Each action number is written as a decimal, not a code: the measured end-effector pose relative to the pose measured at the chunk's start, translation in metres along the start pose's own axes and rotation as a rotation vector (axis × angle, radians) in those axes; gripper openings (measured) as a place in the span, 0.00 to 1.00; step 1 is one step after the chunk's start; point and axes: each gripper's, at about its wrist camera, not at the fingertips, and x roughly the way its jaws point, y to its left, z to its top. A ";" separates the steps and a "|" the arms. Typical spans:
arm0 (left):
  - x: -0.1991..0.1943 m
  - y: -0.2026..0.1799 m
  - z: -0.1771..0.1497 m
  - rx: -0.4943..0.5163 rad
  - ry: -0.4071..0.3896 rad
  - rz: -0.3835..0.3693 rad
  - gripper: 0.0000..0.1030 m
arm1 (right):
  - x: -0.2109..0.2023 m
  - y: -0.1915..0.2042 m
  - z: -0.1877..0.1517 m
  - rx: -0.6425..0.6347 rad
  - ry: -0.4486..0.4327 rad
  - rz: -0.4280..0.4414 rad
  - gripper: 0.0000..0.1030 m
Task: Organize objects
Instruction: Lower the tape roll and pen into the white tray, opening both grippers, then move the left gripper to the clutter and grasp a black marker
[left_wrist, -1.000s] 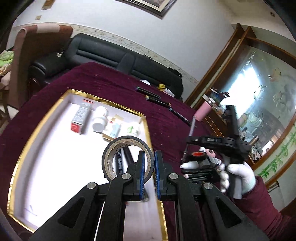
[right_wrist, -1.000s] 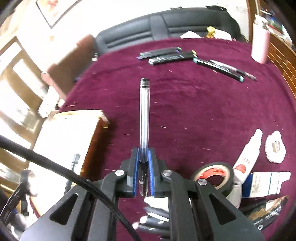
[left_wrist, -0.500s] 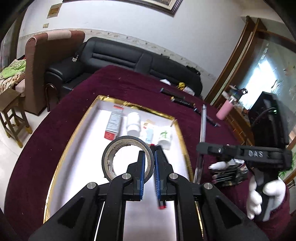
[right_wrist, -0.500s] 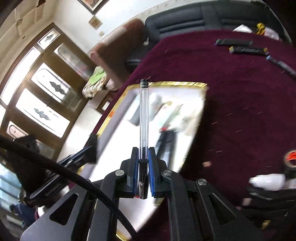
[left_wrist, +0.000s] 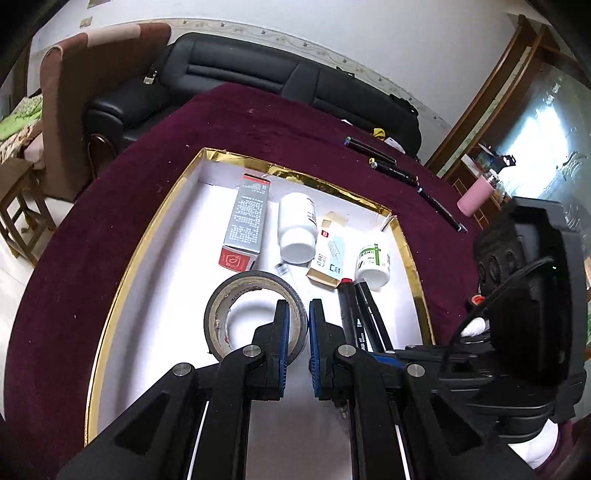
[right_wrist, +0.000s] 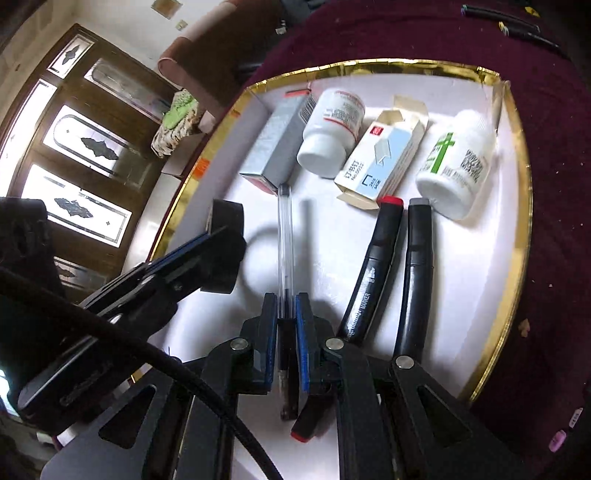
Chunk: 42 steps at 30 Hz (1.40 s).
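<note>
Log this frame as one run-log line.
left gripper: shut on tape roll | right gripper: shut on clear pen | both over white tray | pen and tape not released

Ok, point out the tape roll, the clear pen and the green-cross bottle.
tape roll (left_wrist: 221, 306): left wrist view, left side of the ring.
clear pen (right_wrist: 285, 236): right wrist view, mid-barrel.
green-cross bottle (right_wrist: 456, 162): right wrist view, label on its side.
</note>
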 end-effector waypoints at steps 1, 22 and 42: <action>0.001 0.000 -0.001 -0.003 0.008 0.000 0.07 | 0.001 0.000 0.001 0.006 0.000 -0.004 0.09; -0.021 0.023 -0.011 -0.177 -0.034 -0.002 0.31 | -0.106 -0.010 -0.031 -0.004 -0.293 -0.016 0.30; 0.000 -0.190 -0.045 0.194 0.045 -0.220 0.43 | -0.314 -0.092 -0.174 -0.004 -0.963 -0.211 0.87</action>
